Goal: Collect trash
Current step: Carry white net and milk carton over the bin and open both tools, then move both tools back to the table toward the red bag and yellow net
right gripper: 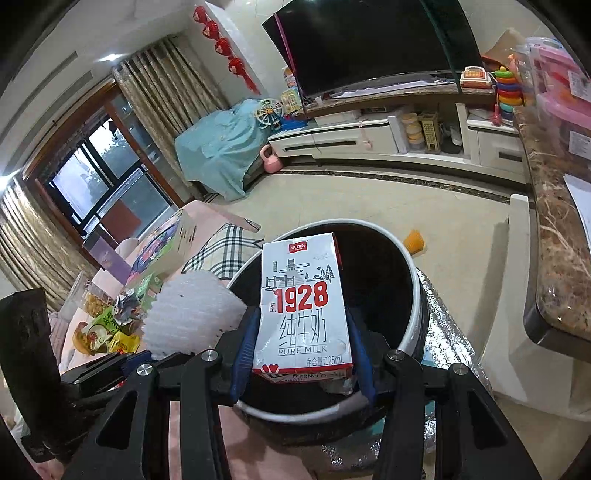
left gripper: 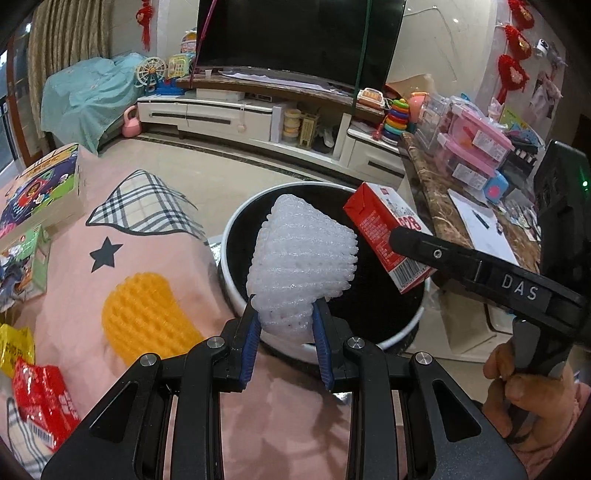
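The left gripper [left gripper: 284, 314] is closed narrowly on a white foam fruit net [left gripper: 301, 258], its blue pads [left gripper: 251, 339] pinching the net's lower end so the ribbed body fans upward in the centre of the left wrist view, in front of the dark mouth of a round black bin [left gripper: 380, 341] with a white rim. The right gripper [right gripper: 301, 332] stands partly open around a small milk carton [right gripper: 303, 310], its blue pads pressed to the carton's two sides; the carton stands upright in the middle of the right wrist view, its printed face toward the camera, with the bin [right gripper: 417, 302] behind and under it. In the left wrist view the same carton [left gripper: 388, 236] shows red and tilted at the right of the foam net, held over the bin's right rim by the other gripper's black finger, and a hand [left gripper: 517, 391] grips that tool's handle at the lower right. To the left of the bin a pink patterned cloth [left gripper: 155, 288] covers the surface, with a yellow foam net [left gripper: 144, 314] lying on it at centre left, a red wrapper [left gripper: 40, 402] at the lower left and a colourful box [left gripper: 44, 184] at the upper left. A marble counter [left gripper: 439, 206] with pink containers runs up the right side, and a dark television [left gripper: 295, 33] fills the top centre.
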### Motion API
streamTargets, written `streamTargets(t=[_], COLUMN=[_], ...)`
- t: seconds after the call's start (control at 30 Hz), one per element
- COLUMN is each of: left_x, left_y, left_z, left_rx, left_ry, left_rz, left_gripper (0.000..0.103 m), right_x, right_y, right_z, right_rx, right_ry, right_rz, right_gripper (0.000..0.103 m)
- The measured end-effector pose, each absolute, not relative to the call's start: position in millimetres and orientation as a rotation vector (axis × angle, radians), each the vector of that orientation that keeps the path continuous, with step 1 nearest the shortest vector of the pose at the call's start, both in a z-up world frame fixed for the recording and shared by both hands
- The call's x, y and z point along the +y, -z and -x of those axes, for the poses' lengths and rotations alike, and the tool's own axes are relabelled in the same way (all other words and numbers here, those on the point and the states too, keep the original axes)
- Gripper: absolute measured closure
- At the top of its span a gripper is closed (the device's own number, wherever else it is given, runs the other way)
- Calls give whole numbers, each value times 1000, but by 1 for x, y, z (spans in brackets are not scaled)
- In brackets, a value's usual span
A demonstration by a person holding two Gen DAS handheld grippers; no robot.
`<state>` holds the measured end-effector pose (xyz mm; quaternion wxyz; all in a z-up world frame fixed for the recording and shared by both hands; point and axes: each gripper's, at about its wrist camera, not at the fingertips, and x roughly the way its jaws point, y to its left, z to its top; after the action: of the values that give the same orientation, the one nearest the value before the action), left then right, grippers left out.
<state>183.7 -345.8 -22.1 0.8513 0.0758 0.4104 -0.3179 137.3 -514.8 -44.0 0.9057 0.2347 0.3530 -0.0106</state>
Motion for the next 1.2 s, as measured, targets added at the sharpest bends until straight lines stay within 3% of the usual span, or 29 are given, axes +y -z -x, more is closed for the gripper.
streamTargets(t=[0.27, 0.33, 0.4, 0.53, 0.9, 1.2], left_x=[-353, -355, -355, -345, -257, -169], left_y=[27, 27, 26, 25, 27, 35], left_z=[-192, -193, -192, -185, -149, -122], left_rx=[879, 880, 879, 867, 835, 831], left_ry=[669, 669, 659, 643, 530, 401], left_rz=[-157, -160, -158, -142, -33, 38], left_gripper=[71, 61, 41, 28, 27, 27], right_x=[-525, -528, -530, -533, -488, -423], right_y=[52, 54, 54, 51, 34, 36], right_z=[-145, -146, -147, -142, -114, -97], right_rx=[750, 755, 754, 732, 672, 682], right_ry=[35, 38, 41, 41, -28, -128], right_rz=[-498, -506, -520, -553, -545, -492], right_gripper=[55, 54, 52, 41, 15, 14])
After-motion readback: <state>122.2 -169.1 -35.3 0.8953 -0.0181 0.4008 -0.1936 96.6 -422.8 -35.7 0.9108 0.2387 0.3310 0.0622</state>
